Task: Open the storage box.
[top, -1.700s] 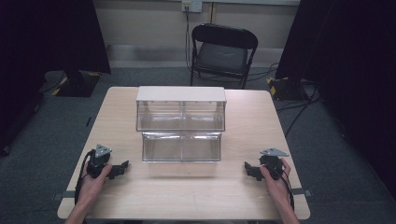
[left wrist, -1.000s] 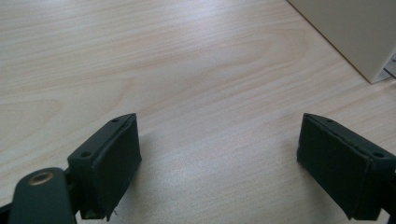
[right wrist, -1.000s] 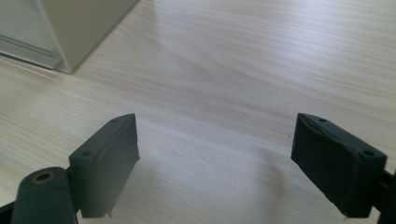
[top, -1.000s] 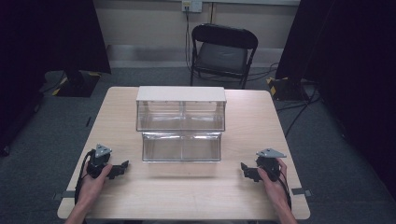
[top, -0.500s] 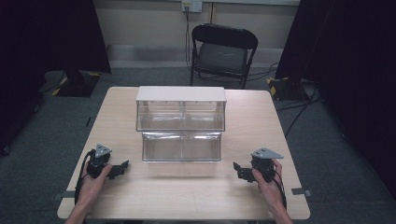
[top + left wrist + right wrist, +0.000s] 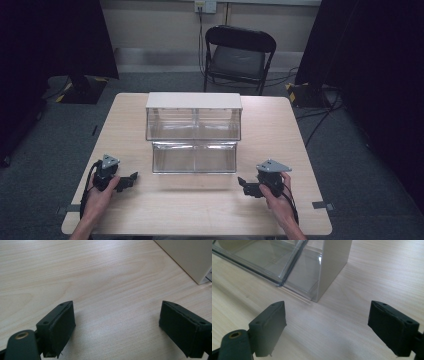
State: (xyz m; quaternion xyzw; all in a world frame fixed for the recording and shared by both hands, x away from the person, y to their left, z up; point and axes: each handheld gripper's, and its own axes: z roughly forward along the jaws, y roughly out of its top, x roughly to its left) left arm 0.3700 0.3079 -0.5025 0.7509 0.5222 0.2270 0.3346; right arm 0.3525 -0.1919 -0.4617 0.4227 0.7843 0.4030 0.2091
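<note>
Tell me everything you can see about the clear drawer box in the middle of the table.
The drawer box stands upright at the middle of the wooden table. It has a flat beige top, beige side walls and clear plastic drawers in two rows. The lower row is pulled forward toward the person; the upper row sits flush. The drawers look empty. Neither gripper touches it; its right corner lies just ahead of the right gripper.

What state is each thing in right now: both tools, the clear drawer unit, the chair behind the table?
Left tool: open, empty, low over the bare table.
Right tool: open, empty, aimed toward the drawer unit's lower right corner, not touching it.
Drawer unit: upright, lower tier pulled forward, upper tier pushed in; both look empty.
Folding chair: unfolded, unoccupied.
</note>
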